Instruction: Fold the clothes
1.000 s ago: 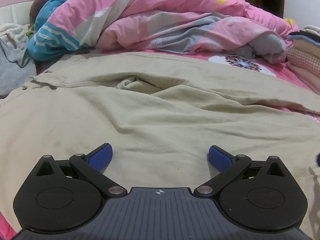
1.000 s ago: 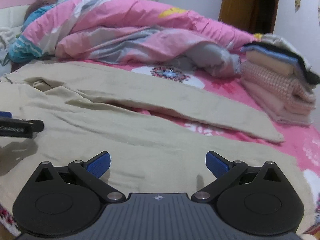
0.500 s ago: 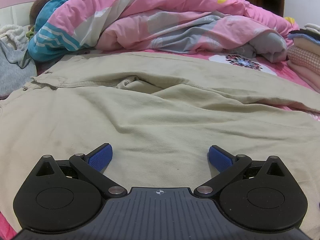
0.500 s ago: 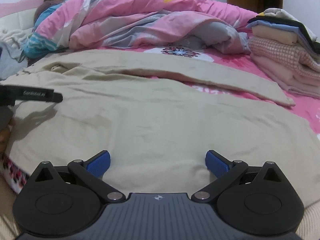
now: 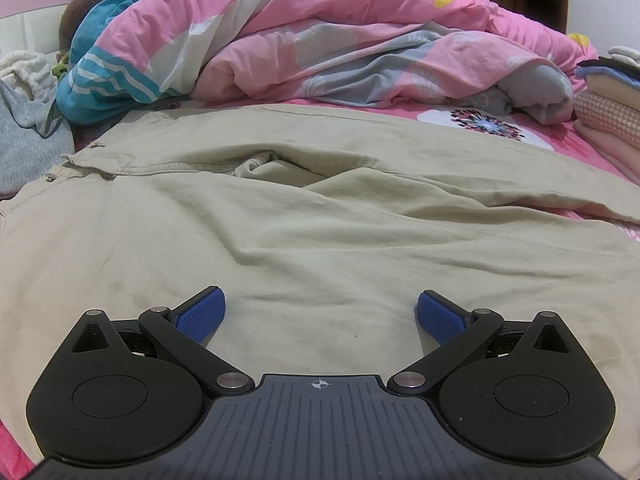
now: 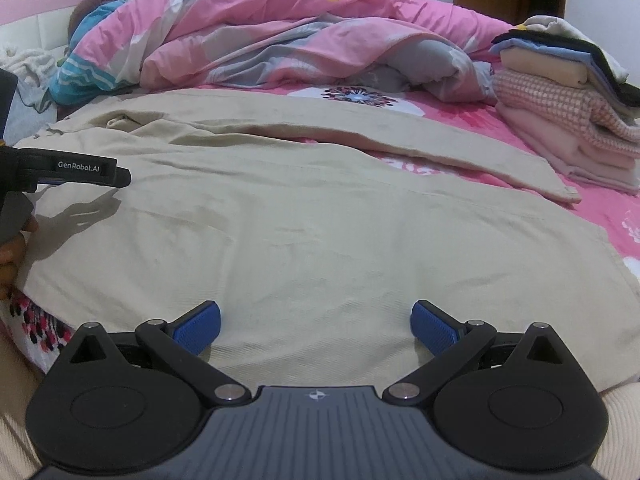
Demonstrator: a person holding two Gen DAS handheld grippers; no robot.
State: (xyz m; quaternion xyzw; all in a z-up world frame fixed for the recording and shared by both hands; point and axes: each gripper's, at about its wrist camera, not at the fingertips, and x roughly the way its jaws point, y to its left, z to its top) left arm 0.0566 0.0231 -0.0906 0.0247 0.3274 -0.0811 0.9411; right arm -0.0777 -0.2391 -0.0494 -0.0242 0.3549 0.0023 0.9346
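I see the beige trousers (image 5: 320, 220) spread flat across the pink bedsheet (image 6: 608, 208), filling the middle of both views, with the waistband toward 10 o'clock and the two legs running off toward 3 o'clock. My left gripper (image 5: 320, 314) hovers low over the cloth, jaws spread wide and holding nothing. My right gripper (image 6: 316, 326) sits the same way over the near leg. A stack of folded clothes (image 6: 560, 92) rests at 2 o'clock, and a bunched pink quilt (image 5: 340, 40) lies at 12.
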